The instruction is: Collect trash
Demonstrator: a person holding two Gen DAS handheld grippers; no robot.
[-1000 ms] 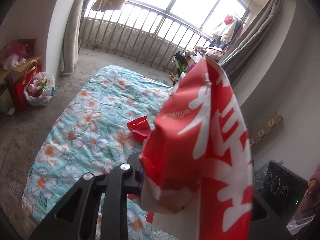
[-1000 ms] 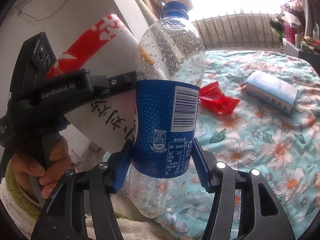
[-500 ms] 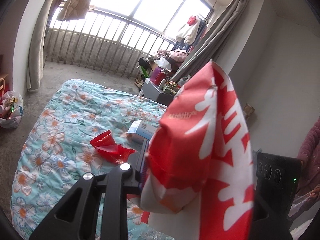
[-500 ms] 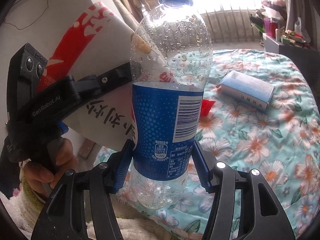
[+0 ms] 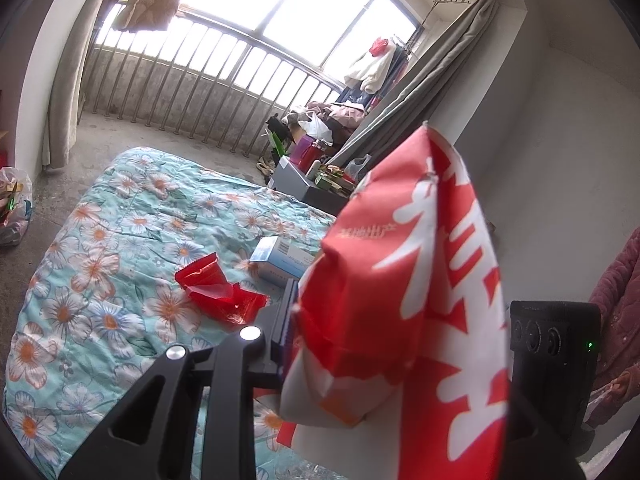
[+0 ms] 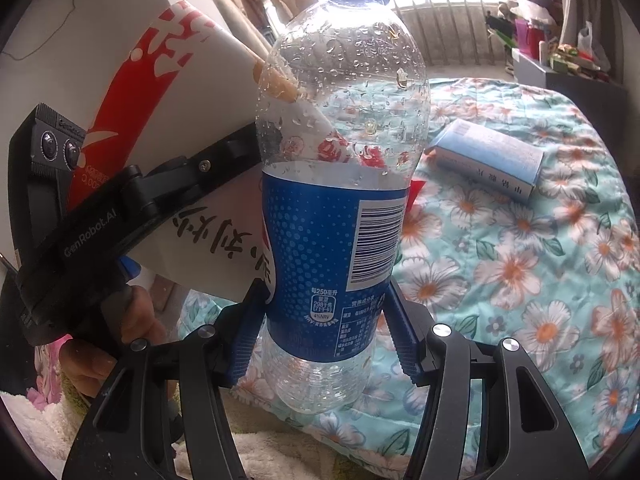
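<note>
Since the earlier frames, both wrist views have swung toward the far right corner of the bed, so the blue box and the red wrapper now sit closer to the middle of each picture; both grips are unchanged.

The right gripper (image 6: 324, 332) is clamped on the plastic bottle (image 6: 340, 184), its blue pads pressing the lower part of the blue label from both sides. The bottle stands roughly upright between the fingers, cap end up, clear and beaded with droplets inside.

The left gripper (image 5: 360, 332) is clenched on the red-and-white bag (image 5: 420, 300), which stands up in front of its camera and hides its right finger. In the right wrist view the same bag (image 6: 168, 92) shows just beside the bottle, on its left, above the person's hand (image 6: 120, 332) on the left handle.

The bed (image 5: 100, 280) carries a light-blue floral quilt. The crumpled red wrapper (image 5: 216, 288) lies on the quilt toward the near right edge. The blue box (image 5: 280, 258) lies flat just beyond it, close to the right edge of the bed. The two items are near each other; whether they touch cannot be told.
</note>
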